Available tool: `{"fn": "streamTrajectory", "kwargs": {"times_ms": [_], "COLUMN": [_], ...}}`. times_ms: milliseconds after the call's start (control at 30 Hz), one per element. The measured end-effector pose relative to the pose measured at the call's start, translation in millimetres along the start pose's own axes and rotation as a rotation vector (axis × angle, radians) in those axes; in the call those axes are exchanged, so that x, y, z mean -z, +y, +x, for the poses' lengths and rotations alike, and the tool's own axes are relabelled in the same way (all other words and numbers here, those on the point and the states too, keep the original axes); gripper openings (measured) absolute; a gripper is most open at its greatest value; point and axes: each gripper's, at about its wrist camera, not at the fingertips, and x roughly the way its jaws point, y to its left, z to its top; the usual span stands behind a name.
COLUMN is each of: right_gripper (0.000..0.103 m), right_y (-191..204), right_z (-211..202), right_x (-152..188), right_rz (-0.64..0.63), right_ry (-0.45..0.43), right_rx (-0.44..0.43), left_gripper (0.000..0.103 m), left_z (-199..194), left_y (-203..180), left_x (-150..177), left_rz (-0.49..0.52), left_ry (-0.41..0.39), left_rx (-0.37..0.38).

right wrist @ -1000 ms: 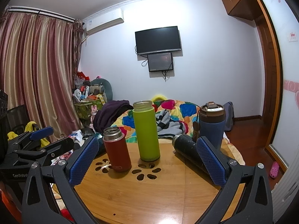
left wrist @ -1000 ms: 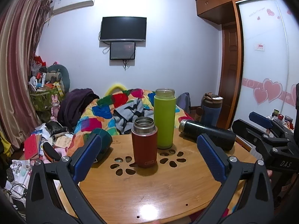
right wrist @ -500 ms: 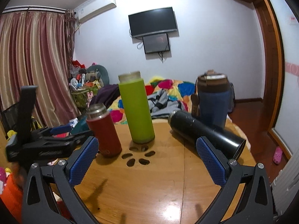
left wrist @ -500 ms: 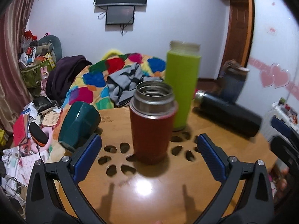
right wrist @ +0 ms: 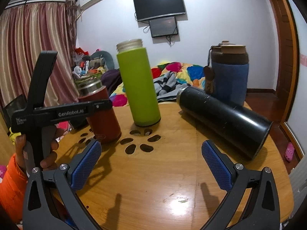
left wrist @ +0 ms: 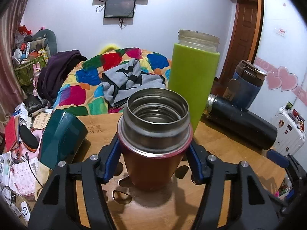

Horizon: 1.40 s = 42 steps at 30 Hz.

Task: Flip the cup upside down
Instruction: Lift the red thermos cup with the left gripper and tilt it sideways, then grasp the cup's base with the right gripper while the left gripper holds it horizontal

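**Left gripper clamps the red cup**

While the red cup [left wrist: 153,147] stands upright near the middle of the round wooden worktop [left wrist: 226,153], the left gripper [left wrist: 153,159] has its blue fingers [left wrist: 112,159] pressed against both sides of the body, just under the steel neck. The mouth faces up, and the steel interior shows nothing inside as far as the view reaches. Behind and to the right of it, the green bottle [left wrist: 193,80] stands uncapped; its contents cannot be seen. The black flask [left wrist: 241,122] lies on its side at the far right, with the capped blue jug [left wrist: 246,86] beyond it. A teal cup [left wrist: 61,136] lies tipped at the left edge.

Half a second ago the left fingers were spread wide with the cup standing free between them; now they have closed in on it. The right gripper [right wrist: 151,164] remains spread over bare worktop, grasping nothing, its fingers [right wrist: 86,164] a little closer together than before.

Only the left wrist view looks down into the cup's mouth and shows the teal cup. Only the right wrist view shows the person's left hand [right wrist: 48,149] on the trigger handle and the whole length of the black flask.
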Motion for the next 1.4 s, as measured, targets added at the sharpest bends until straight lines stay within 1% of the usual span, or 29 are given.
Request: {"fn": "streamTrajectory", "kwargs": {"times_ms": [133, 300, 433, 500, 567, 667, 733, 767, 800, 833, 867, 900, 1133, 1400], "right_gripper": [0.103, 0.103, 0.103, 0.103, 0.103, 0.103, 0.102, 0.096, 0.087, 0.082, 0.07, 0.064, 0.06, 0.059], "right_y": [8, 16, 26, 33, 39, 45, 50, 53, 54, 55, 55, 55, 59, 61], "right_z": [2, 5, 6, 6, 8, 13, 19, 24, 26, 30, 35, 40, 42, 41], "right_x": [4, 13, 19, 20, 19, 17, 15, 14, 14, 13, 13, 14, 17, 19], "right_rz": [-0.039, -0.07, -0.102, -0.13, -0.153, -0.178, -0.186, -0.19, -0.191, -0.188, -0.182, -0.176, -0.194, -0.206], "right_ry": [0.013, 0.044, 0.065, 0.066, 0.063, 0.066, 0.073, 0.082, 0.086, 0.093, 0.108, 0.123, 0.106, 0.092], "right_rx": [-0.021, -0.056, -0.104, -0.119, -0.146, -0.176, -0.192, -0.211, -0.223, -0.238, -0.255, -0.274, -0.254, -0.257], "left_gripper": [0.062, 0.062, 0.061, 0.061, 0.061, 0.061, 0.061, 0.061, 0.061, 0.061, 0.061, 0.061, 0.063, 0.072], "left_z": [-8, -29, -42, -49, -54, -61, -62, -62, -61, -60, -59, -58, -49, -32], "left_y": [0, -5, -12, -16, -18, -21, -22, -21, -21, -20, -18, -16, -2, 13], "left_x": [4, 15, 23, 28, 31, 34, 34, 35, 34, 34, 34, 33, 31, 33], "left_rz": [-0.015, -0.027, -0.027, -0.033, -0.033, -0.024, -0.026, -0.024, -0.025, -0.029, -0.035, -0.042, -0.079, -0.136], "left_ry": [0.011, 0.046, 0.075, 0.096, 0.103, 0.102, 0.105, 0.104, 0.102, 0.101, 0.101, 0.098, 0.073, 0.078], "left_rx": [0.057, 0.191, 0.267, 0.322, 0.36, 0.392, 0.406, 0.408, 0.411, 0.413, 0.418, 0.421, 0.401, 0.361]}}
